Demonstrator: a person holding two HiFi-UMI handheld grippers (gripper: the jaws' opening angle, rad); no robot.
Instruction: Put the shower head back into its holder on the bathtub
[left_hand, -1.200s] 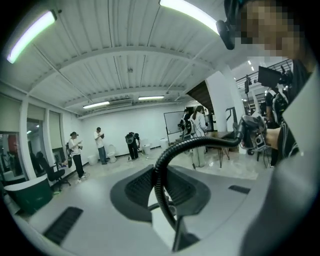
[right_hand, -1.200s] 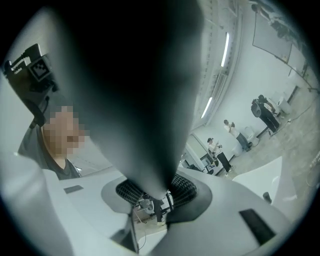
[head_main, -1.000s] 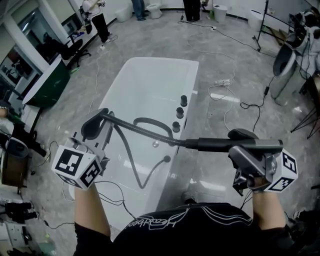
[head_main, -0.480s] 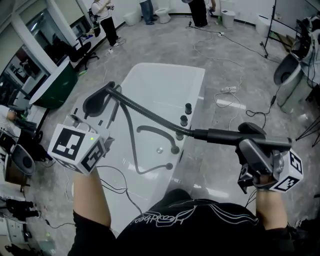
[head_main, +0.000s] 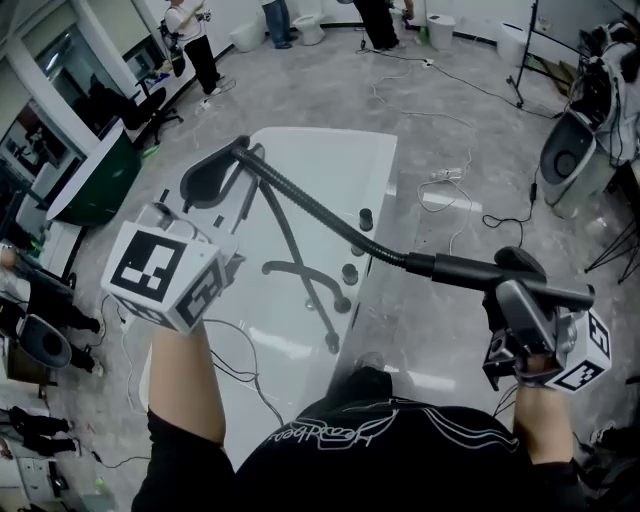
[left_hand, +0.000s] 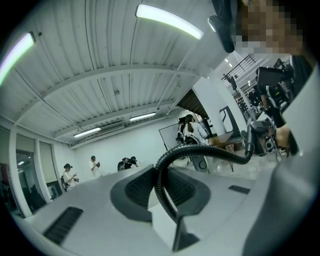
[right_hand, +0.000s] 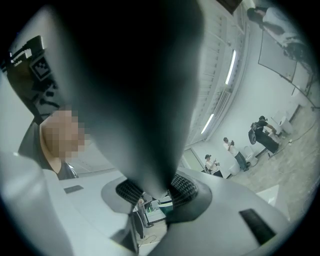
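The black shower head handle (head_main: 455, 270) hangs level over the right rim of the white bathtub (head_main: 310, 160), and my right gripper (head_main: 510, 275) is shut on it. In the right gripper view it is a dark blur (right_hand: 145, 100) filling the space between the pads. Its ribbed black hose (head_main: 320, 210) climbs left to my left gripper (head_main: 215, 180), which is shut on it above the tub's left side. The hose (left_hand: 200, 155) bends out from between the left jaws. A further length of hose (head_main: 300, 270) loops down inside the tub. Three dark knobs (head_main: 350, 272) stand on the tub's right rim.
Cables (head_main: 450, 175) trail over the grey floor right of the tub. A dark green counter (head_main: 90, 185) stands at the left. People (head_main: 190, 40) and white toilets (head_main: 310, 25) are at the far end. Stands and equipment (head_main: 570, 150) crowd the right side.
My left gripper has lifted the hose up and away from me, so it now runs straighter to the handle. The right gripper, with the handle, has shifted slightly.
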